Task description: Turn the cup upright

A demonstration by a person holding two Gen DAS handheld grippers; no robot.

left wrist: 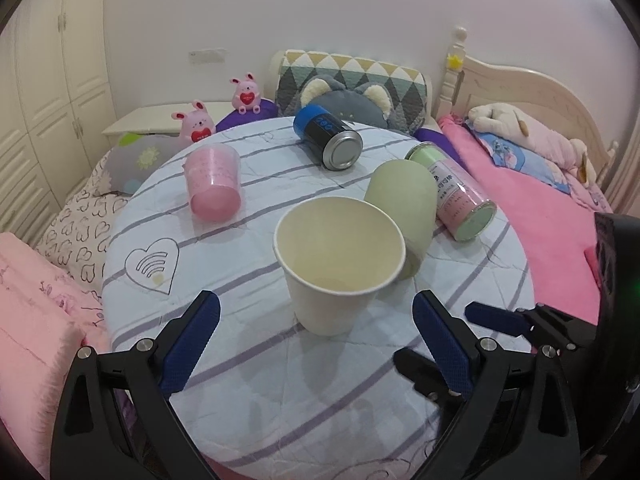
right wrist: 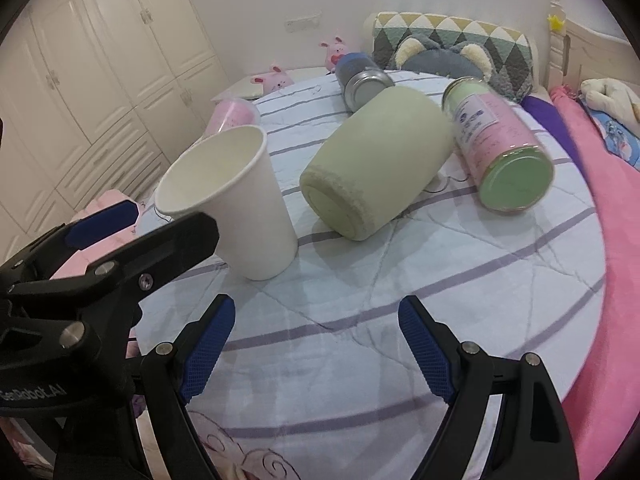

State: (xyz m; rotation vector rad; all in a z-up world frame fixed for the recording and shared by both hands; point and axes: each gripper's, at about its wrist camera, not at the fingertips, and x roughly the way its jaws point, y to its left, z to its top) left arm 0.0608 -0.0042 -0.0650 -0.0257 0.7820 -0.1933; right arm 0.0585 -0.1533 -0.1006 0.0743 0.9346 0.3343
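Nearest the cameras, the left gripper point(left wrist: 316, 344) has its blue-padded fingers spread wide apart with nothing between them, and the right gripper point(right wrist: 316, 344) is likewise spread and empty, low over the round table point(left wrist: 280, 400) with its striped cloth. Just beyond the left gripper's fingertips stands the white paper cup point(left wrist: 338, 264), mouth up, resting on its base near the table's middle and touched by neither gripper. That suggests this cup's flip is already done and the step in hand is letting go and backing off, or choosing the next cup. Behind it and touching or nearly touching it lies the green cup point(right wrist: 376, 168) on its side, base toward the right wrist camera; further left lies the pink cup point(left wrist: 214, 184), also on its side. If more cups are to be righted, the next move likely calls for closing on the green cup's wall without knocking the paper cup over. Further back lie a pink-and-green can point(right wrist: 504, 148) and a blue can point(left wrist: 328, 136), both on their sides. The green cup's mouth faces away and is hidden; the pink cup is mostly blocked in the right wrist view, and the can labels are too blurred to read.
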